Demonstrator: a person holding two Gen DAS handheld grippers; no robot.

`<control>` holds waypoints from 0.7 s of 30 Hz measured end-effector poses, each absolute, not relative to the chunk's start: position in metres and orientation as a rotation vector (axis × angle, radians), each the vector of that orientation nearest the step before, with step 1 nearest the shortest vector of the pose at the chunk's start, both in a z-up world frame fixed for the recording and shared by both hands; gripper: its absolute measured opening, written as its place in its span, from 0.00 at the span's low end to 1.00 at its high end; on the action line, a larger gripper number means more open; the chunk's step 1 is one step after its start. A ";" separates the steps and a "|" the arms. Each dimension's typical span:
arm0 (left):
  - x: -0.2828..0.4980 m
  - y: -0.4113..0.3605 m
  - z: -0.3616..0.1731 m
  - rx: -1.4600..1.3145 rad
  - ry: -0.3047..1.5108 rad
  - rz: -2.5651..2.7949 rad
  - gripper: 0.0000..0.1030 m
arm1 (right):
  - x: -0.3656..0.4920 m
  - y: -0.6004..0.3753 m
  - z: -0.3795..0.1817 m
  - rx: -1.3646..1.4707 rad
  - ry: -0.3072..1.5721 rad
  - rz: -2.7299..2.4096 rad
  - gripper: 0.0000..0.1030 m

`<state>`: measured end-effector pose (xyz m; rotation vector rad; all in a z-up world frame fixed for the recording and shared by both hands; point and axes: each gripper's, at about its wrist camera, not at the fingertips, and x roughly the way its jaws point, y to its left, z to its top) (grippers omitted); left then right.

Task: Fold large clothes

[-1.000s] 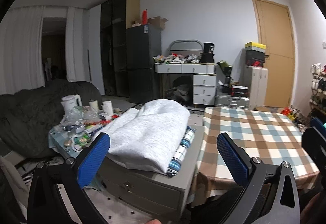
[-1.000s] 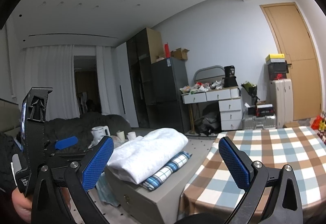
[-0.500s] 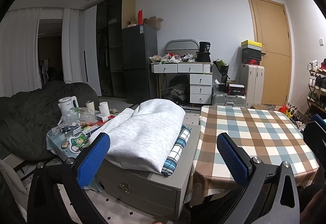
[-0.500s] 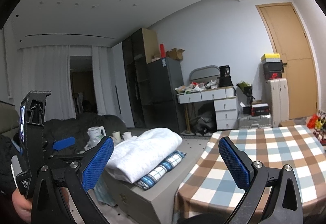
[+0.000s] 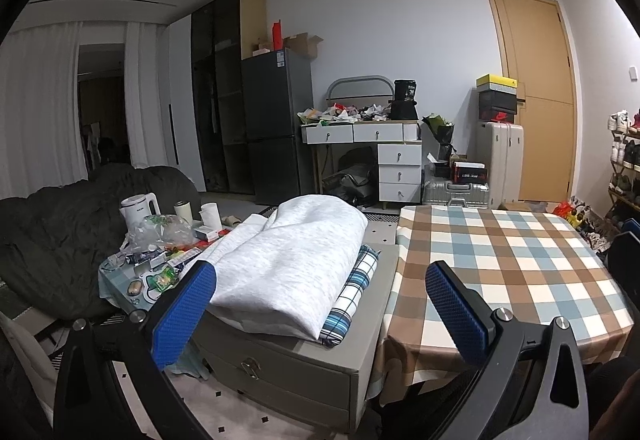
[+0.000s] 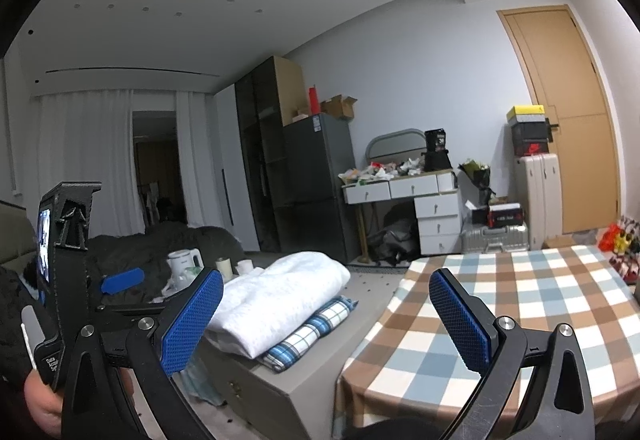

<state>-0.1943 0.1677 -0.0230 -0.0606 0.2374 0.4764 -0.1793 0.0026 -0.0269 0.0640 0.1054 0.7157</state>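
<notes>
While both cameras look across the same room, only the right wrist view catches the left gripper [image 6: 120, 276] from outside, off at the left edge, with the person's hand [image 6: 38, 400] wrapped round its black handle and a small lit screen on its mount. The left wrist view, sitting lower, is the one that shows the cluttered side table [image 5: 120, 272] with a white kettle [image 5: 138, 207], its blue lettering too small to read, and the shoe rack [image 5: 624, 167] at far right. On the fridge [image 5: 276, 119] there is a blue-and-white label, and a black box [image 5: 405, 89] on the white drawer desk [image 5: 376, 143] carries what looks like "36", though that is blurry. The folded grey garment [image 5: 288, 260], soft and heathered, lies in a thick neat bundle on top of a folded blue plaid cloth [image 5: 352, 292], both on the grey drawer cabinet [image 5: 288, 368] just beside the checked tabletop [image 5: 500, 260]. The left gripper [image 5: 320, 304] has its blue fingers [image 5: 184, 312] spread wide, gripping nothing. The right gripper [image 6: 326, 316] likewise has its fingers [image 6: 460, 316] released and wide apart, hovering short of the stack.
</notes>
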 end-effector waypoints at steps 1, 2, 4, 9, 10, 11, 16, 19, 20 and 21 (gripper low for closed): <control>-0.194 0.168 -0.023 -0.062 0.237 0.474 0.99 | -0.180 0.003 -0.027 0.059 0.104 0.717 1.00; -0.194 0.170 -0.023 -0.067 0.238 0.476 0.99 | -0.180 0.004 -0.027 0.056 0.103 0.719 1.00; -0.195 0.169 -0.023 -0.070 0.237 0.474 0.99 | -0.182 0.005 -0.027 0.049 0.099 0.724 1.00; -0.195 0.167 -0.024 -0.065 0.238 0.473 0.99 | -0.183 0.007 -0.028 0.032 0.103 0.734 1.00; -0.196 0.167 -0.024 -0.066 0.238 0.473 0.99 | -0.182 0.007 -0.028 0.028 0.103 0.734 1.00; -0.196 0.166 -0.023 -0.066 0.237 0.473 0.99 | -0.183 0.007 -0.028 0.026 0.102 0.732 1.00; -0.196 0.165 -0.022 -0.070 0.246 0.461 0.99 | -0.182 0.005 -0.028 0.027 0.100 0.726 1.00; -0.197 0.162 -0.022 -0.060 0.245 0.452 0.99 | -0.179 0.004 -0.028 0.026 0.115 0.723 1.00; -0.197 0.161 -0.021 -0.053 0.242 0.453 0.99 | -0.179 0.004 -0.028 0.028 0.120 0.721 1.00; -0.197 0.159 -0.021 -0.048 0.239 0.455 0.99 | -0.177 0.003 -0.029 0.035 0.124 0.720 1.00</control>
